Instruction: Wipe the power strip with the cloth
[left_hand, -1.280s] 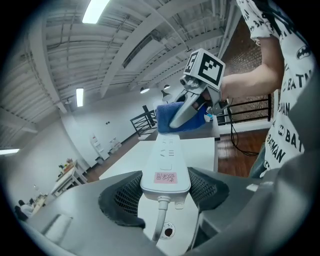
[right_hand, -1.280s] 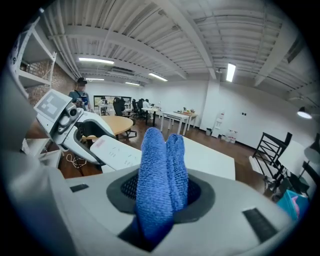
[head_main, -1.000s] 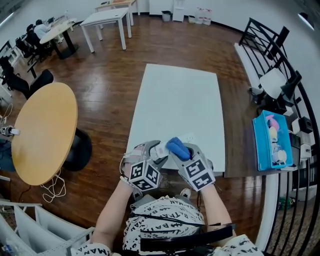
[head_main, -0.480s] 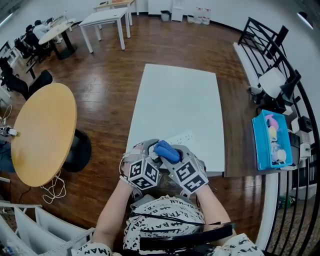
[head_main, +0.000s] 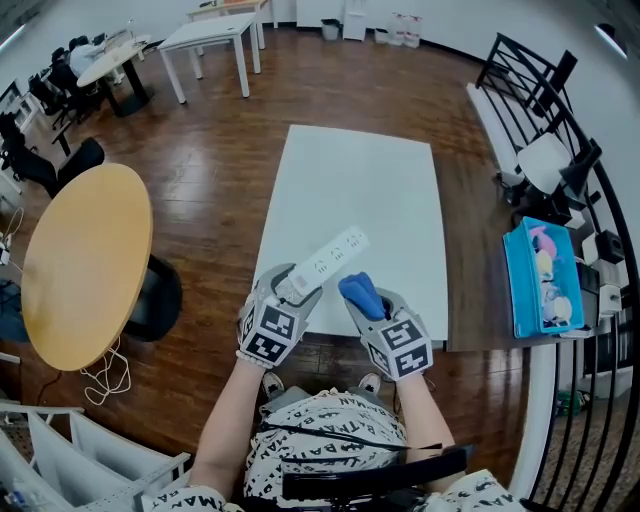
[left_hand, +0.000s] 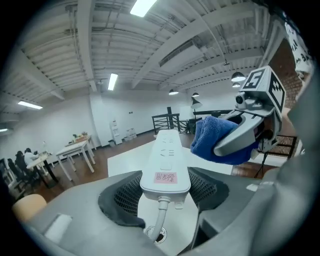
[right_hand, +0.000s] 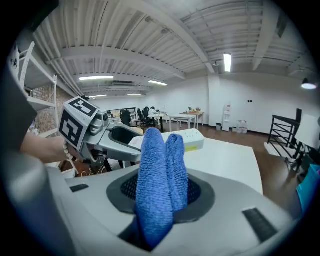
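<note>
Since a second ago my tools have drawn apart: the cloth (head_main: 358, 291) has come off the power strip (head_main: 324, 263) and now sits just beside it. My left tool (head_main: 291, 287) clamps the strip's cord end, set wide around its body, strip angled out over the table (head_main: 360, 185); whether its far end rests there I can't quite tell. My right tool (head_main: 366, 300) pinches the folded cloth. Pressing hard near the free end could lever the strip round in that one-ended grip, or drag the cloth loose.
</note>
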